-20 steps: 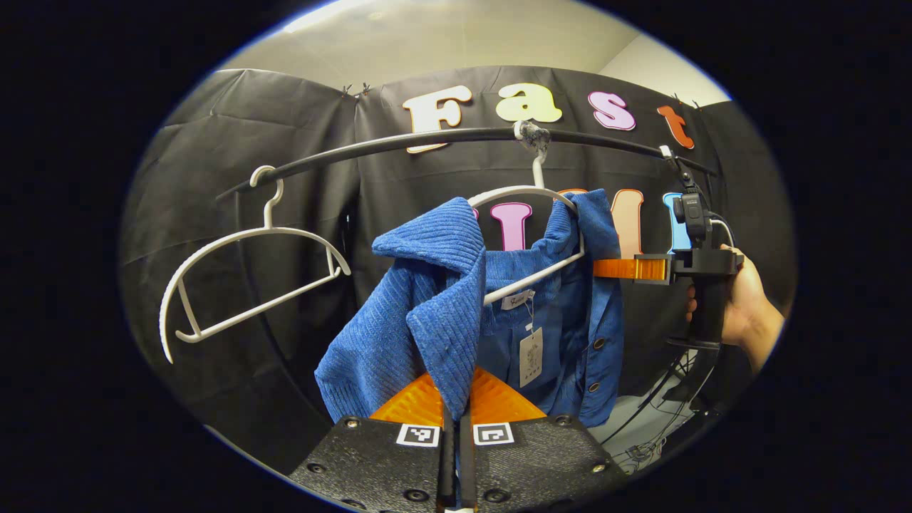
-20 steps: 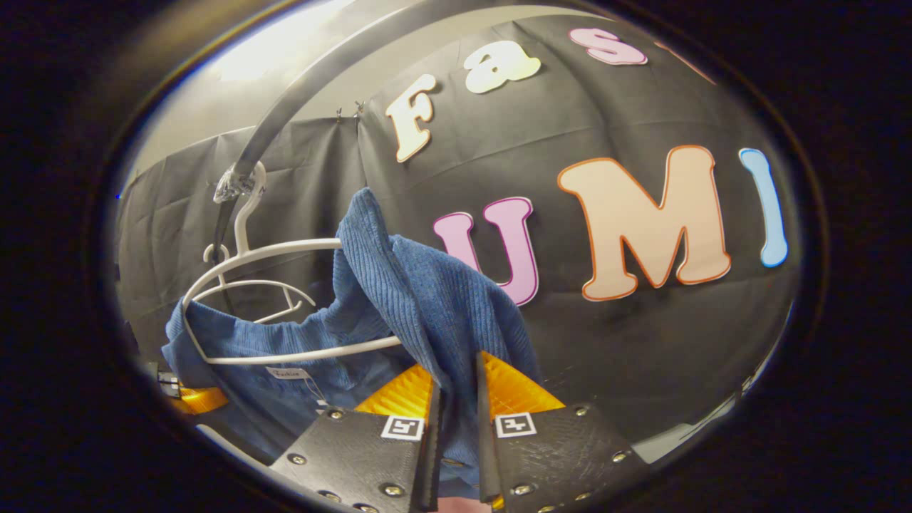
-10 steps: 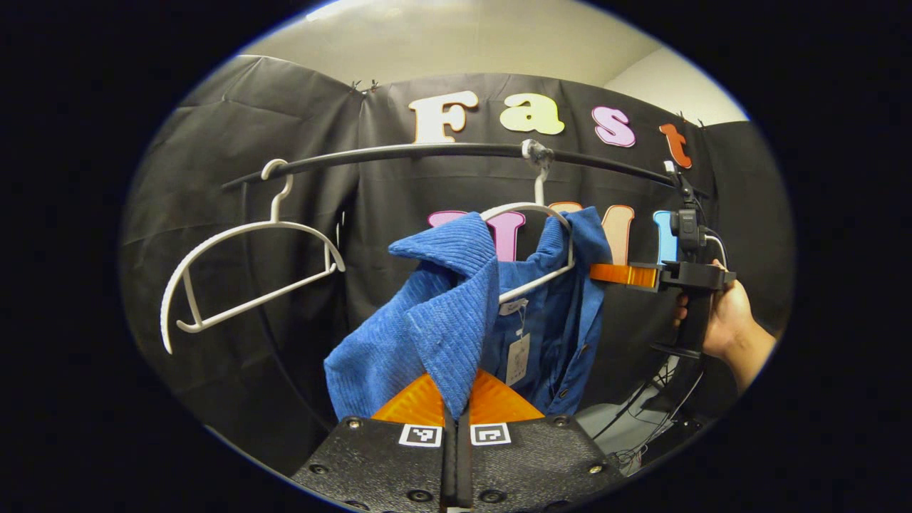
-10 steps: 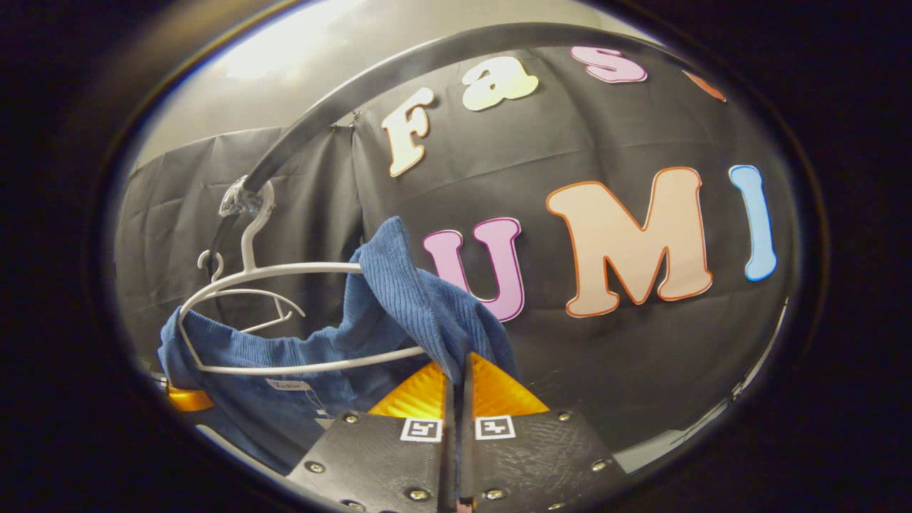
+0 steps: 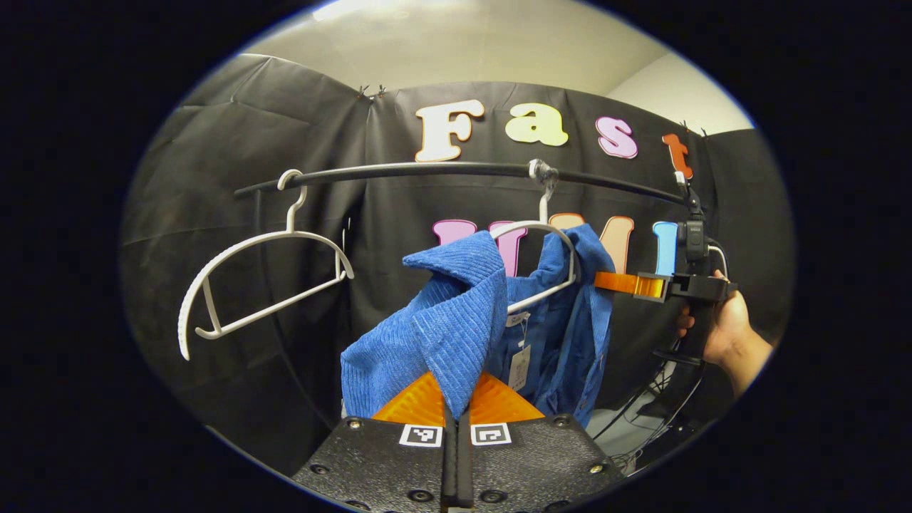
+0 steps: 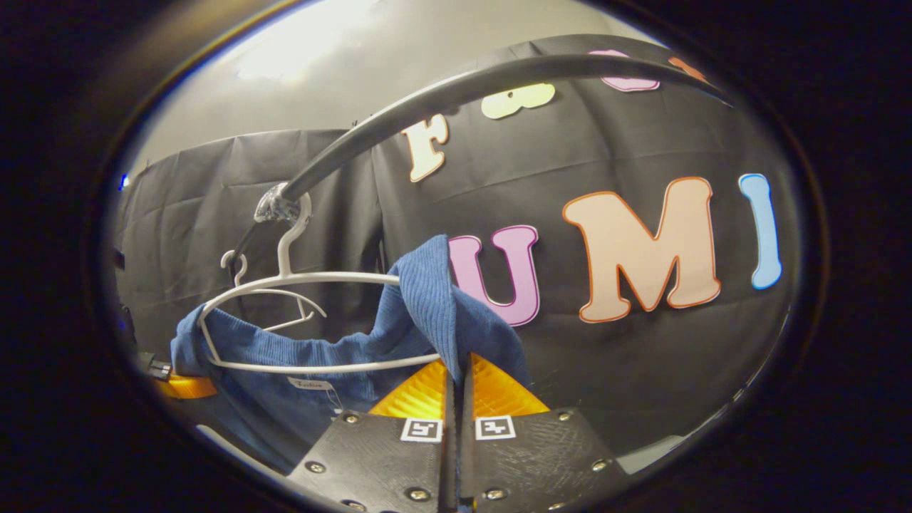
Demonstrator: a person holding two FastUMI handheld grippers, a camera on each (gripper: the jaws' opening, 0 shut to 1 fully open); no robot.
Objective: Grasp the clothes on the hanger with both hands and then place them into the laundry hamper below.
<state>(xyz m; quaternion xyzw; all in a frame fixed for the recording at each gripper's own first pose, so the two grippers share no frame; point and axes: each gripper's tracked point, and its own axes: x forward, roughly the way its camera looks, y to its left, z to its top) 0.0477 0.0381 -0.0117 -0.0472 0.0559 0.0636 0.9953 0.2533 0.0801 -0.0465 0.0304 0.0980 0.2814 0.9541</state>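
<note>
Where black cloth [image 5: 235, 142] hangs, rail [image 5: 427, 169], ceiling [image 5: 463, 43]

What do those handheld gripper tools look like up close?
Each gripper body is a rough black block with screws and two small black-and-white square markers. In the left gripper view, the right gripper has a black pistol-style handle, a small black camera on top and a thin cable.

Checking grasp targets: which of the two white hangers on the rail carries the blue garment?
The hanger nearer the person's hand, its hook wrapped at the rail, carries the blue garment. The other hanger hangs bare.
</note>
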